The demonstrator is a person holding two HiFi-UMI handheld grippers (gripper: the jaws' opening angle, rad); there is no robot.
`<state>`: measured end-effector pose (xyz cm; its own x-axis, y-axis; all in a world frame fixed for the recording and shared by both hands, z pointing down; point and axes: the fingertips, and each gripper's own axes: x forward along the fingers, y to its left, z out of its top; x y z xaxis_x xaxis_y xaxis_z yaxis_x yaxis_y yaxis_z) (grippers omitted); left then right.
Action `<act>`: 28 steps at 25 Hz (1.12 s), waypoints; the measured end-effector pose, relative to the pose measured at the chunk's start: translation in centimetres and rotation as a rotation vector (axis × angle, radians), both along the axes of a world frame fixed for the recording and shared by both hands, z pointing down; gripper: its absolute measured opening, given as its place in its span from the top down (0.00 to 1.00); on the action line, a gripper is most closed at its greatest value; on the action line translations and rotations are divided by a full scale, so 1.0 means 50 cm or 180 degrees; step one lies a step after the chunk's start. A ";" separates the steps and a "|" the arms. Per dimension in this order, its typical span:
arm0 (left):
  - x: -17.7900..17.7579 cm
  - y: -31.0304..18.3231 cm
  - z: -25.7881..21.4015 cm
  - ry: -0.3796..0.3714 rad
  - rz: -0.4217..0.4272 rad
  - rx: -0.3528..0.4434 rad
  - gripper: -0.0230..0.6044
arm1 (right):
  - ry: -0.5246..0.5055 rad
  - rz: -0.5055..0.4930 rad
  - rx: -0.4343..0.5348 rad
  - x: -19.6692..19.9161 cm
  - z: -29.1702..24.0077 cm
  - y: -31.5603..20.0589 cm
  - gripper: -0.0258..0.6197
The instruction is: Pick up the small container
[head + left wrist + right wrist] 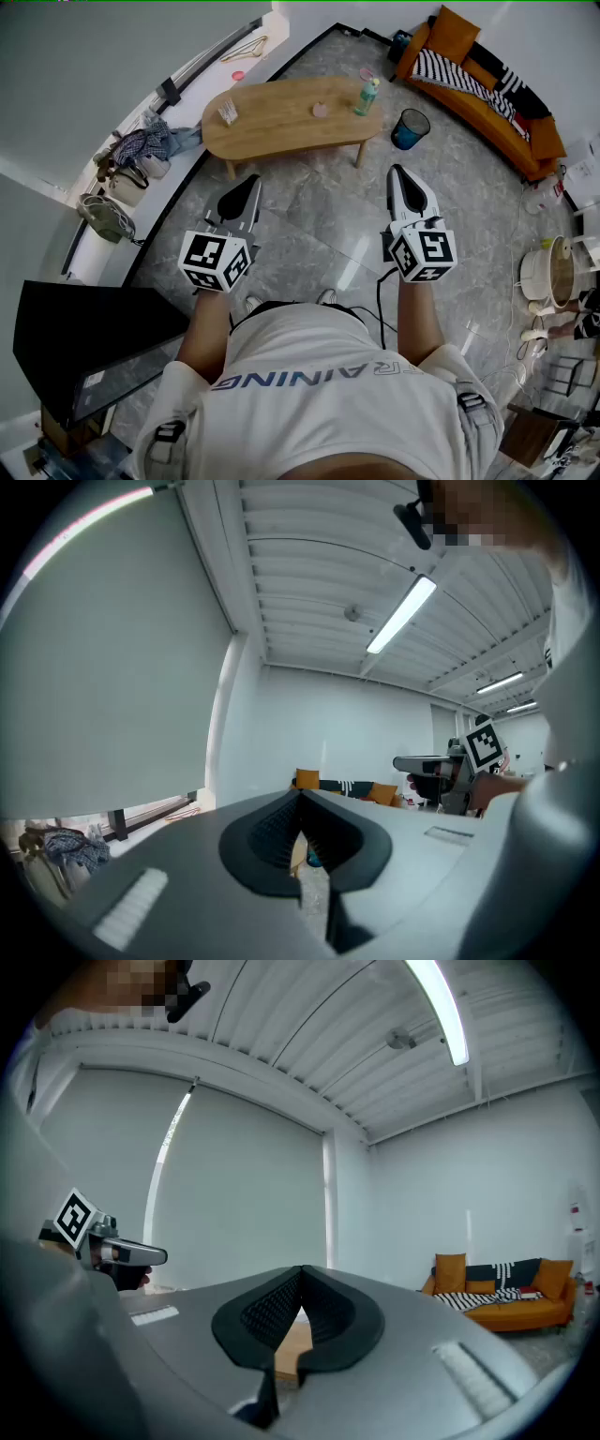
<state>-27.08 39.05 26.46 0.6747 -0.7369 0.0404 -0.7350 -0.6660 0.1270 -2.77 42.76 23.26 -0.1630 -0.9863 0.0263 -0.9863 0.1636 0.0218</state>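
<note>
Both hand-held grippers are closed on nothing and pointing level. The left hand-held gripper (251,180) sits left of centre and the right hand-held gripper (397,171) right of centre, both over bare floor.

Above them in the frame, well apart from both, stands the oval light-wood worktop (281,131). The small round pink container (321,110) on it is probably the task's thing, though a small clear glass (228,112) near the worktop's left end could be meant. The pink one lies up and between the two hand-held grippers, neither plainly nearer. Being round, it shows no long axis. A green plastic bottle (367,97) stands just to its right.
</note>
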 end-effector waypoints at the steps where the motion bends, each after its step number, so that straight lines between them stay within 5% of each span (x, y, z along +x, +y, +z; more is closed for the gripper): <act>1: -0.004 -0.002 0.001 -0.0001 0.0002 -0.0001 0.96 | -0.0005 0.0002 -0.0001 -0.003 0.001 -0.001 0.94; 16: -0.017 -0.010 0.010 -0.0021 0.0054 -0.0018 0.96 | -0.0045 0.0080 -0.0041 -0.009 0.019 0.001 0.94; 28: 0.073 -0.008 0.001 -0.0112 0.0081 0.0014 0.96 | -0.0382 0.0108 0.0114 0.091 0.020 0.009 0.94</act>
<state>-23.40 38.62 26.48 0.6914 -0.7199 0.0613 -0.7219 -0.6850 0.0983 1.77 43.22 24.24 -0.1293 -0.9912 -0.0266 -0.9871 0.1312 -0.0915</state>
